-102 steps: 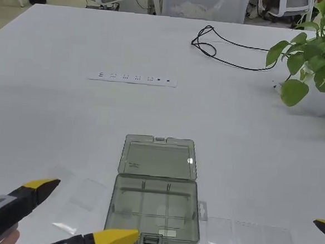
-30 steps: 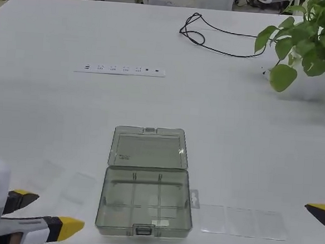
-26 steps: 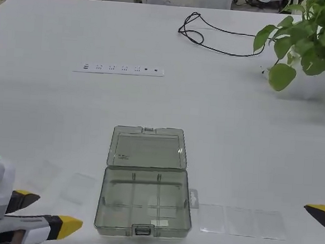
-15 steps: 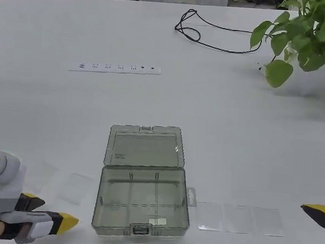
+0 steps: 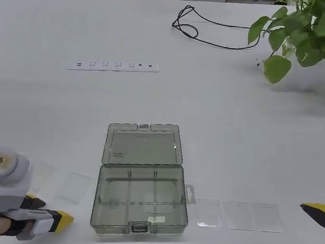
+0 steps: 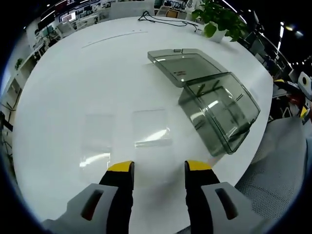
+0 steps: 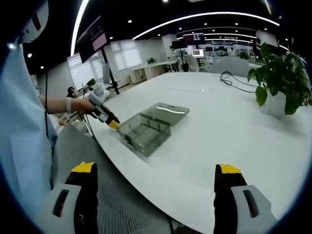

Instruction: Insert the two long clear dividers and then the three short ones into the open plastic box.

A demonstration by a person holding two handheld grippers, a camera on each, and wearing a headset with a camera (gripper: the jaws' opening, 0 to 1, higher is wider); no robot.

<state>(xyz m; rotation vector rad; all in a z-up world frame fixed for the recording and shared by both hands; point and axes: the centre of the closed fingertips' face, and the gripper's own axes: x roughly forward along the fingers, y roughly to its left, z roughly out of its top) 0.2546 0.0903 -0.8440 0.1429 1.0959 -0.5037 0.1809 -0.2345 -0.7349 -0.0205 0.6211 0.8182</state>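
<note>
The clear open plastic box (image 5: 140, 204) lies near the table's front edge, its lid (image 5: 143, 144) folded flat behind it. Two clear dividers (image 5: 74, 185) lie flat to its left, and a row of three clear dividers (image 5: 237, 215) lies to its right. My left gripper (image 5: 47, 210) is low at the left, open and holding nothing. In the left gripper view this gripper (image 6: 159, 168) points at one divider (image 6: 152, 127), with the second divider (image 6: 97, 136) to its left and the box (image 6: 222, 114) to its right. My right gripper (image 7: 156, 169) is wide open, far from the box (image 7: 144, 130); one yellow fingertip (image 5: 318, 212) shows.
A white power strip (image 5: 112, 66) lies mid-table. A black cable (image 5: 199, 32) coils at the back. A potted plant (image 5: 308, 37) stands at the back right. The right gripper view looks past the table's edge to an office floor and a person's sleeve.
The head camera has shifted, sliding the scene left. My left gripper's jaws stand closer together than at first, and it has drawn back to the lower left corner. The right fingertip stays at the right edge.
</note>
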